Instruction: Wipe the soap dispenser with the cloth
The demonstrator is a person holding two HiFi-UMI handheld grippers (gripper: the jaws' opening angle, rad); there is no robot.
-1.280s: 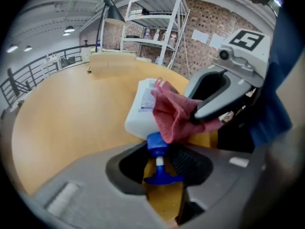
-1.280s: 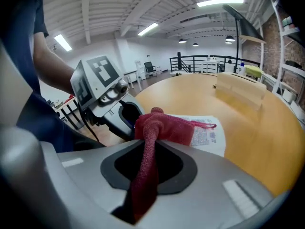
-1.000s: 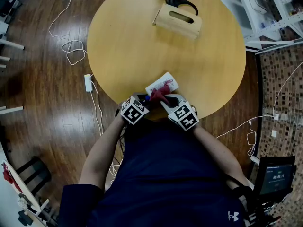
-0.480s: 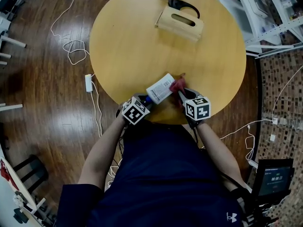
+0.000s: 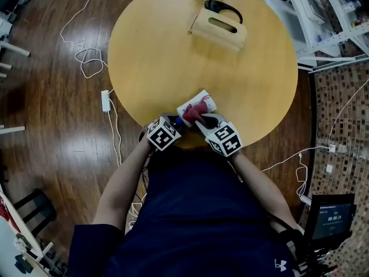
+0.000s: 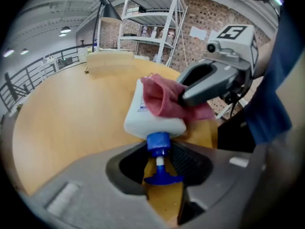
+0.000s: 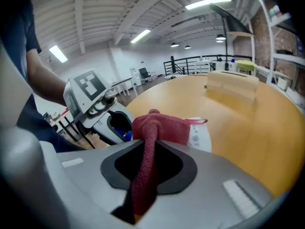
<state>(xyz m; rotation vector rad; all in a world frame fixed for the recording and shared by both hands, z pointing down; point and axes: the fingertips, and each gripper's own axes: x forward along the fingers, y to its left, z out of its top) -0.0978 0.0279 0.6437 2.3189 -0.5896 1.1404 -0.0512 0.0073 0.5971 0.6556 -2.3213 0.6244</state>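
Round wooden table (image 5: 155, 56) on a dark plank floor with cables all over the place, brick wall and metal shelving (image 6: 157, 27) in the background. At the far edge of the table there's a wooden box (image 5: 218, 26) and a lamp base (image 5: 222, 6), both well away from the action.

All the action is at the near edge, right in front of the person. The soap dispenser (image 5: 207, 100) is lying on its side there, with its blue pump (image 6: 159, 161) pointing back toward the person. The left gripper (image 5: 177, 122) has its jaws squeezed in on the neck just under that pump, so it's basically acting as a clamp. The right gripper (image 5: 202, 119) has its jaws pinched on a bunched-up red cloth (image 6: 162, 99), and the free end of the cloth is draped over the white body of the bottle, touching it near the pump end.

I'd say we're mid-wipe, with the cloth on the bottle and one side getting covered. The next move looks like dragging the cloth along the body toward the far end while the left keeps the neck from rolling. The underside against the table probably needs the bottle turned at some point.
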